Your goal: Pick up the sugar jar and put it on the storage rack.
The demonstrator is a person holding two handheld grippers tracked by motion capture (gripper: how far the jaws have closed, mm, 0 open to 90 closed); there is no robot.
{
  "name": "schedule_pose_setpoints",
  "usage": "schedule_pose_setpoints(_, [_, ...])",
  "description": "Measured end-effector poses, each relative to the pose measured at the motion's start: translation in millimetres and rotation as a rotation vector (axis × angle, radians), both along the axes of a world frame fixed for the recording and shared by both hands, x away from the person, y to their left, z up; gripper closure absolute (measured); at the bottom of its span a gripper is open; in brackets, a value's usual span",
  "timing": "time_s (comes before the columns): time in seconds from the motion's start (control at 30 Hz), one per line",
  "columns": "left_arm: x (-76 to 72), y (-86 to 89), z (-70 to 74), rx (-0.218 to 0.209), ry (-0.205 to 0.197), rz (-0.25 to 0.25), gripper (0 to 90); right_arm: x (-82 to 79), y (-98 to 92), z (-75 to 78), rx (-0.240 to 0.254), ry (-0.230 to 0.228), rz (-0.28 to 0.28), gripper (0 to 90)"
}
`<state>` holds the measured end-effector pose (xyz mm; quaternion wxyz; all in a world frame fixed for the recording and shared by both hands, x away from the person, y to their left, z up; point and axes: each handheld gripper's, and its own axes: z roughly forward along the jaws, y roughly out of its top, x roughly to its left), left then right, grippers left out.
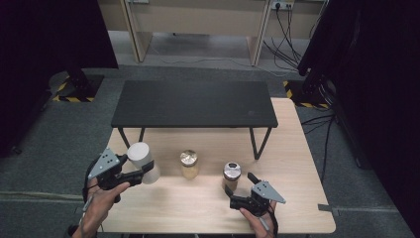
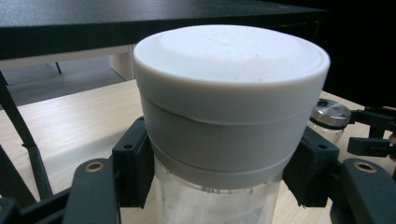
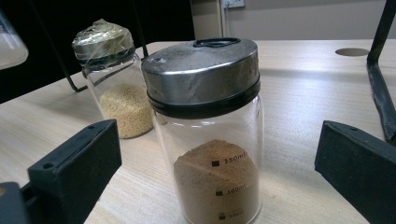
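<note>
High view overlooks the table (image 1: 297,148); tool views sit close, level.

On my screen the pale wooden worktop (image 1: 297,163) carries a low black shelf (image 1: 194,103) on thin dark legs across its far half. A glass jar of pale yellow grains (image 1: 189,164), its metal lid wrapped in clear film, stands near the middle, in front of the shelf. Beyond, I see grey carpet (image 1: 59,139), light wooden furniture legs (image 1: 140,37) and loose cables (image 1: 287,39) below a wall socket.
</note>
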<state>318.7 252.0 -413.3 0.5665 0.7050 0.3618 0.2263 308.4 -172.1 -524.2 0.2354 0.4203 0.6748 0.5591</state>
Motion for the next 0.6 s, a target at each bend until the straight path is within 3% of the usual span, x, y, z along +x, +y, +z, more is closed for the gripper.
schedule_pose_setpoints(0.6, [14.7,-4.2,38.4,0.025,0.019,-0.029,35.2,0.0,0.2,0.0,-0.002,-0.004,0.001,0.7])
